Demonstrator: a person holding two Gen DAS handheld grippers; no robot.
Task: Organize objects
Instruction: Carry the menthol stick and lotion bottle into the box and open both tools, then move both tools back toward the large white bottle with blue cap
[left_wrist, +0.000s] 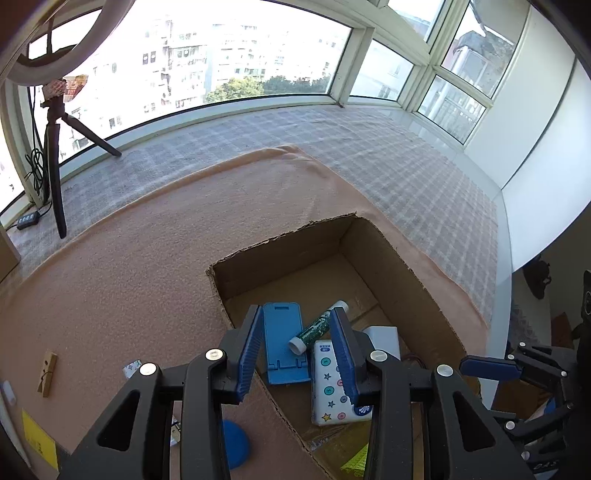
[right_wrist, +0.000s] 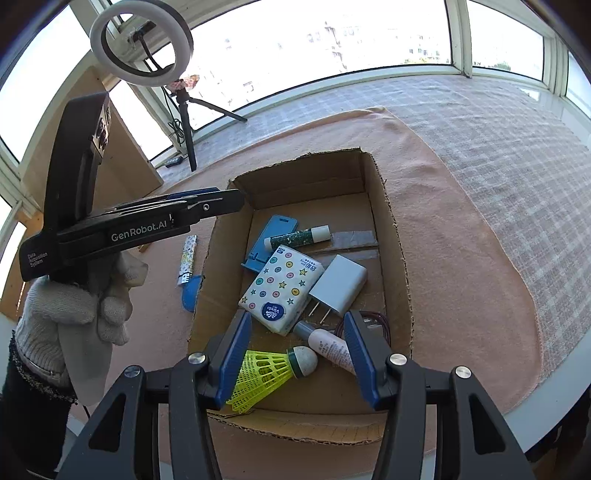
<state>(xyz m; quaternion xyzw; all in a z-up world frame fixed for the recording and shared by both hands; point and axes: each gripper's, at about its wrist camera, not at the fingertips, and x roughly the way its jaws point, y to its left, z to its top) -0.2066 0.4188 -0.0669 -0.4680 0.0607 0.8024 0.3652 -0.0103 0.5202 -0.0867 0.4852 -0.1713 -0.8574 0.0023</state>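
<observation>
An open cardboard box (right_wrist: 395, 236) sits on a peach cloth. Inside lie a blue phone stand (right_wrist: 275, 230), a green glue stick (right_wrist: 299, 236), a tissue pack (right_wrist: 282, 286), a white charger (right_wrist: 341, 282), a pink tube (right_wrist: 330, 345) and a yellow shuttlecock (right_wrist: 269, 371). My left gripper (left_wrist: 297, 354) is open and empty above the box's left edge; the stand (left_wrist: 282, 341), glue stick (left_wrist: 317, 326) and tissue pack (left_wrist: 328, 384) show between its fingers. My right gripper (right_wrist: 297, 360) is open and empty over the box's near end, above the shuttlecock.
Outside the box on the cloth lie a patterned tube (right_wrist: 188, 260), a blue round object (right_wrist: 192, 291), a wooden clothespin (left_wrist: 48, 373) and a yellow note (left_wrist: 38, 443). A ring light on a tripod (right_wrist: 142, 42) stands by the window. The table edge (right_wrist: 554, 402) is at right.
</observation>
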